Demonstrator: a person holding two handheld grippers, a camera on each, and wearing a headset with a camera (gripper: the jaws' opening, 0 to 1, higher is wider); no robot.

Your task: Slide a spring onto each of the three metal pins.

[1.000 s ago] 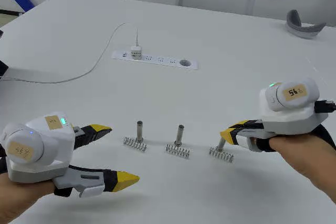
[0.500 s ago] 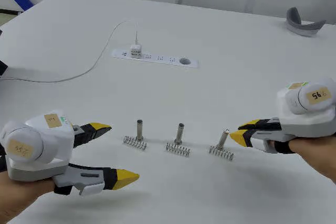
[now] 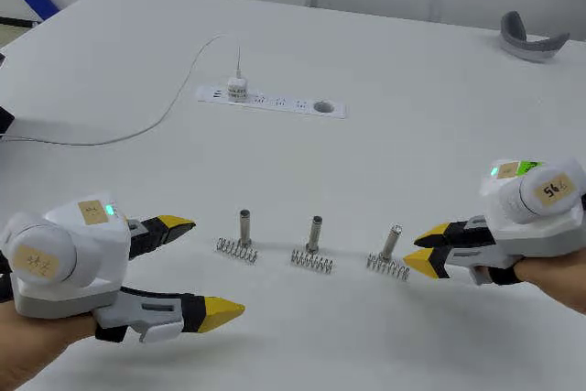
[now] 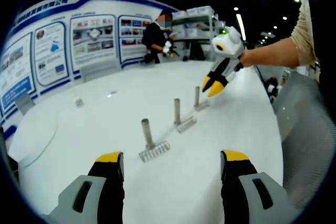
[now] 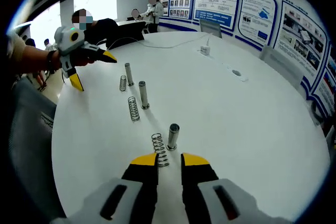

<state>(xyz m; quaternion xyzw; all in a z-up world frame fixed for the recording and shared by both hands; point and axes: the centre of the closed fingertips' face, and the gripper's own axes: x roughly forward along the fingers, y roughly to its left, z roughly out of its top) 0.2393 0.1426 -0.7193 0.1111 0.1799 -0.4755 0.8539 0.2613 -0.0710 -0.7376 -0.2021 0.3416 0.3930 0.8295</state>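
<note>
**Springs lie beside three pins, none on yet**

Nearest the person, the white-bodied left gripper (image 3: 201,266) hovers over the left of the broad white table (image 3: 385,162), its black, yellow-tipped fingers (image 3: 222,308) spread wide. On the right, the matching right gripper (image 3: 421,251) points inward with its fingers (image 5: 144,160) only narrowly apart and nothing between them. Their tips are just beside the right spring (image 3: 388,268), a small steel coil lying on its side.

The middle spring (image 3: 311,262) and left spring (image 3: 236,250), coils of the same kind, lie flat in the same row. Directly behind each spring stands a short grey metal post: the right pin (image 3: 392,242), the middle pin (image 3: 315,233) and the left pin (image 3: 245,226). Each spring rests at the foot of its pin.

Farther back, well apart from the pins, a long white power strip (image 3: 275,103) lies flat with a small white plug in it. A thin white cable (image 3: 174,103) curves away to the left. At the far right edge of the table sits a grey curved band (image 3: 531,38).
</note>
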